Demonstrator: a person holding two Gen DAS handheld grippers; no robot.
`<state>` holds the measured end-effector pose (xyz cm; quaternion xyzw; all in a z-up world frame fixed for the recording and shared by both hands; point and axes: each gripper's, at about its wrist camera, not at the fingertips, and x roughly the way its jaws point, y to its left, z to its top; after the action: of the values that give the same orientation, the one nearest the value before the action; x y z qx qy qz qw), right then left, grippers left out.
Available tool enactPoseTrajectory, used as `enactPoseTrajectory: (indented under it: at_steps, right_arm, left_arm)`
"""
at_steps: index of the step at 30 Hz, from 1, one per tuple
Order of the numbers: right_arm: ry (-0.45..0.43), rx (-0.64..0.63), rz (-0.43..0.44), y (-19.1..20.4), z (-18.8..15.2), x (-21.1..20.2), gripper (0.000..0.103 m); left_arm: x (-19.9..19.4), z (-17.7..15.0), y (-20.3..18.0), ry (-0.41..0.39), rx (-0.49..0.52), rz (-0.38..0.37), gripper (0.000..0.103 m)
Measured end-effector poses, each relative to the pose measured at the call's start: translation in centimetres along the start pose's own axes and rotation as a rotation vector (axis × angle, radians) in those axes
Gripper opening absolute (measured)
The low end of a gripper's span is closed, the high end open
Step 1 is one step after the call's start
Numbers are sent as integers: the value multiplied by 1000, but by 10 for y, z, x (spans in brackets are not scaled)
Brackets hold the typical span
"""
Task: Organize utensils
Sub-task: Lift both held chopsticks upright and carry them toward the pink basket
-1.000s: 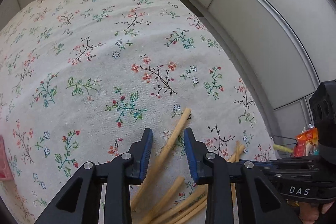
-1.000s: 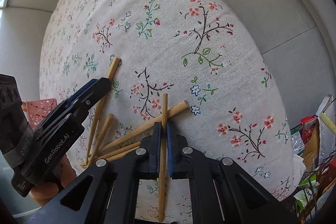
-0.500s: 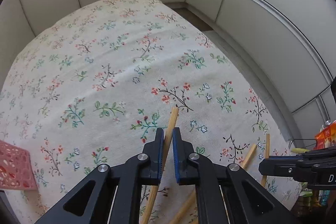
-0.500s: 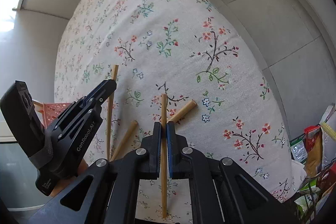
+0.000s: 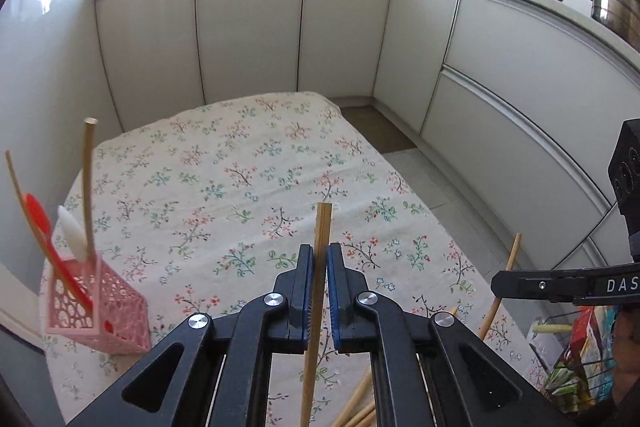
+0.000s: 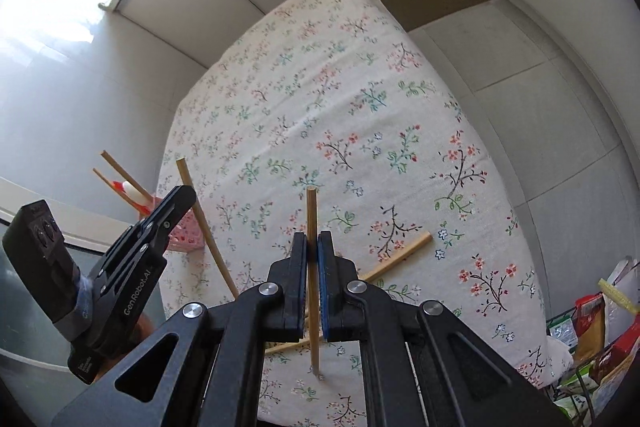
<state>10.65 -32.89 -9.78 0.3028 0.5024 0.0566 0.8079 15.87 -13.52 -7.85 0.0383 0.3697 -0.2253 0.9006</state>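
My left gripper (image 5: pixel 319 259) is shut on a wooden chopstick (image 5: pixel 321 235) and holds it lifted above the floral tablecloth (image 5: pixel 248 163). My right gripper (image 6: pixel 313 247) is shut on another wooden chopstick (image 6: pixel 311 215), also lifted. A pink lattice utensil holder (image 5: pixel 96 307) stands at the table's left edge with a red spoon (image 5: pixel 38 219), a white spoon (image 5: pixel 72 235) and chopsticks (image 5: pixel 88 183) in it. Several loose chopsticks (image 6: pixel 400 255) lie on the cloth near the front. The left gripper shows in the right wrist view (image 6: pixel 176 203), and the right gripper in the left wrist view (image 5: pixel 512 283).
White kitchen cabinets (image 5: pixel 248 27) surround the table at the back and right. A wire rack with food packets (image 6: pixel 592 339) stands off the table's right side. A pot (image 5: pixel 612 7) and pan sit on the counter at the upper right.
Both grippers rose from the cloth, each lifting its chopstick. The left gripper closed on its chopstick a second ago. The views tilted up, and the pink holder came into sight.
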Motion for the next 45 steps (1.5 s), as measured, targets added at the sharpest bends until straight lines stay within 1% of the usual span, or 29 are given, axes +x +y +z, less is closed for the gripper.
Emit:
enactPoseTrajectory:
  at_steps: [7, 14, 15, 17, 21, 23, 24, 25, 27, 28, 30, 31, 32, 33, 34, 35, 39, 41, 43, 45]
  right_arm:
    - [-120, -105, -22, 39, -3, -24, 5]
    - [-231, -208, -43, 75, -9, -40, 5]
    - [-244, -221, -42, 81, -10, -42, 5]
    - [-267, -241, -30, 92, -10, -44, 5]
    - [-300, -271, 8, 114, -12, -47, 5]
    - [-312, -284, 23, 125, -13, -47, 5]
    - [-316, -291, 28, 129, -14, -46, 5]
    - [-316, -296, 33, 134, -14, -44, 5]
    - [-308, -297, 38, 140, -14, -39, 5]
    - [-300, -297, 38, 142, -14, -35, 5]
    - [-283, -295, 29, 143, -13, -29, 5]
    - [-275, -294, 24, 143, -12, -25, 5]
    - [-268, -293, 20, 143, -12, -22, 5]
    - [-263, -292, 16, 143, -11, -20, 5]
    - [-259, -290, 11, 142, -10, -18, 5]
    - [-256, -289, 8, 141, -9, -17, 5]
    - [-249, -276, -1, 136, -5, -13, 5]
    - [-252, -267, -7, 131, -2, -12, 5]
    - [-252, -258, -10, 127, 0, -12, 5]
    - [-250, -248, -14, 122, 3, -12, 5]
  left_arm:
    - [-61, -1, 24, -143, -15, 62, 6]
    - [-104, -4, 55, -231, -60, 111, 5]
    - [-112, -4, 60, -247, -69, 115, 5]
    - [-130, -4, 68, -281, -87, 125, 0]
    - [-162, -4, 83, -365, -131, 137, 0]
    - [-171, -4, 91, -396, -145, 152, 0]
    - [-172, -3, 95, -387, -147, 154, 0]
    - [-171, -3, 99, -363, -152, 142, 0]
    - [-161, -4, 107, -277, -176, 111, 0]
    - [-157, -6, 112, -248, -199, 104, 1]
    - [-147, -9, 122, -205, -233, 114, 3]
    - [-142, -11, 125, -199, -246, 136, 8]
    - [-138, -14, 130, -186, -265, 155, 18]
    - [-134, -15, 137, -169, -292, 160, 23]
    - [-131, -17, 146, -158, -331, 156, 32]
    - [-127, -20, 155, -150, -365, 148, 36]
    - [-109, -29, 175, -100, -460, 117, 36]
    - [-96, -31, 168, -77, -471, 100, 36]
    - [-81, -31, 154, -54, -454, 111, 37]
    - [-64, -34, 140, -48, -457, 141, 41]
